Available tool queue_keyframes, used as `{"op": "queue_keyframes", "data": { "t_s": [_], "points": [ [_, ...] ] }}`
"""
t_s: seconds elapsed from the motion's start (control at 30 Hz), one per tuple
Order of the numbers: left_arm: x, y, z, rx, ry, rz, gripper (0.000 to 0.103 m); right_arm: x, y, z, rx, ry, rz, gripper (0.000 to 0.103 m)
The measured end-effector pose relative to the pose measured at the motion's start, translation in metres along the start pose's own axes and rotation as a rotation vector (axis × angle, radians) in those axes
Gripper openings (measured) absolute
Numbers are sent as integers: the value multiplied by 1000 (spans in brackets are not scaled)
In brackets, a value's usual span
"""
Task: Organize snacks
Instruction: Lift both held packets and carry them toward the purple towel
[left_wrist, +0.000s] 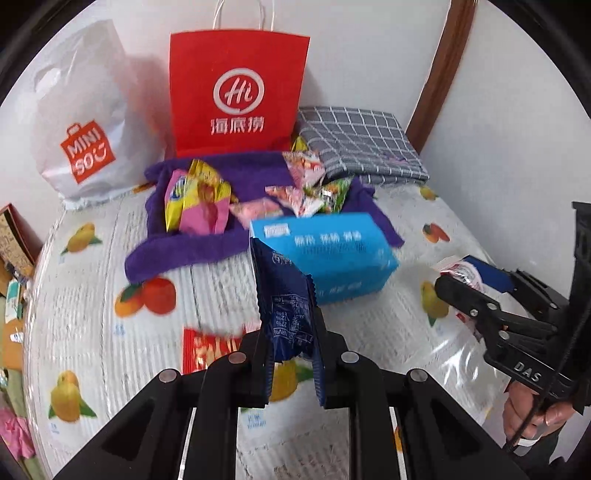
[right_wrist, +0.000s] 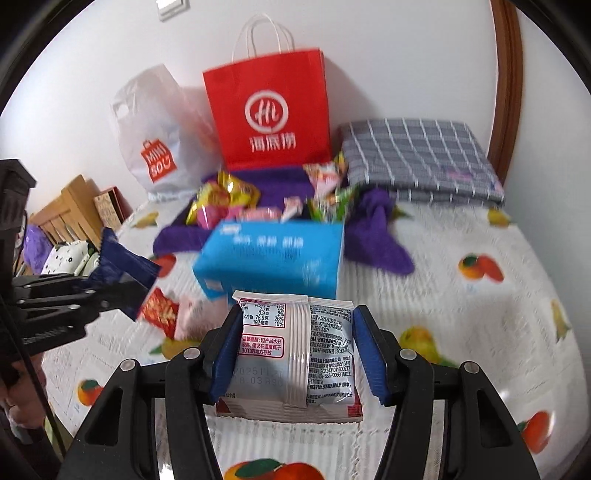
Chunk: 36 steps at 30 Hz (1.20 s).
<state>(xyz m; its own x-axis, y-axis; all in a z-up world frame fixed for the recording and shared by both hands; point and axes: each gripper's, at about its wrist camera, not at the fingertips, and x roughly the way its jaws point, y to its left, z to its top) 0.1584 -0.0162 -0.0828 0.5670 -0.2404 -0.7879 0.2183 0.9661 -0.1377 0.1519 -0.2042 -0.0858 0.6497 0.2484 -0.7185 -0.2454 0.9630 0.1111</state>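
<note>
Your left claw (left_wrist: 291, 373) is clamped on a dark blue snack packet (left_wrist: 286, 295); the right claw (right_wrist: 295, 354) grips a white snack packet (right_wrist: 295, 354) across its width. Both hang over the bed (right_wrist: 461, 325); the snack pile on the purple towel (left_wrist: 207, 254) lies straight ahead, past the blue box (left_wrist: 325, 254), nearer your left.

A bed (right_wrist: 461, 306) is being covered by a white sheet printed with oranges and pears. A purple towel (left_wrist: 207, 251) is being spread across its far middle, and loose snack packets (left_wrist: 199, 203) are being carried on that towel. Behind the towel, against the wall, a red paper bag (left_wrist: 236, 92) is being stood upright, with a white Miniso plastic bag (left_wrist: 85, 122) just to its left. To the right of the red paper bag, a folded grey checked cloth (right_wrist: 421, 158) is being laid flat. In front of the towel a blue box (right_wrist: 269, 258) is being rested on the sheet, and a red snack packet (right_wrist: 159, 314) is being left nearer than the box, to its left.
</note>
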Motion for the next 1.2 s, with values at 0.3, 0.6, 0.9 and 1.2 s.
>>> {"op": "queue_keyframes", "data": {
  "t_s": [0.3,0.6,0.9,1.2],
  "points": [
    [-7,4,46,-9,-47,-27,16,-17,8,58,-75,-85,-23,58],
    [-6,7,92,-1,-85,-40,16,-13,14,109,-98,-125,-17,58],
    [1,23,129,-15,-107,-40,16,10,17,145,-91,-133,3,58],
    [24,40,154,-51,-90,-52,16,42,23,176,-91,-122,49,58]
  ]
}}
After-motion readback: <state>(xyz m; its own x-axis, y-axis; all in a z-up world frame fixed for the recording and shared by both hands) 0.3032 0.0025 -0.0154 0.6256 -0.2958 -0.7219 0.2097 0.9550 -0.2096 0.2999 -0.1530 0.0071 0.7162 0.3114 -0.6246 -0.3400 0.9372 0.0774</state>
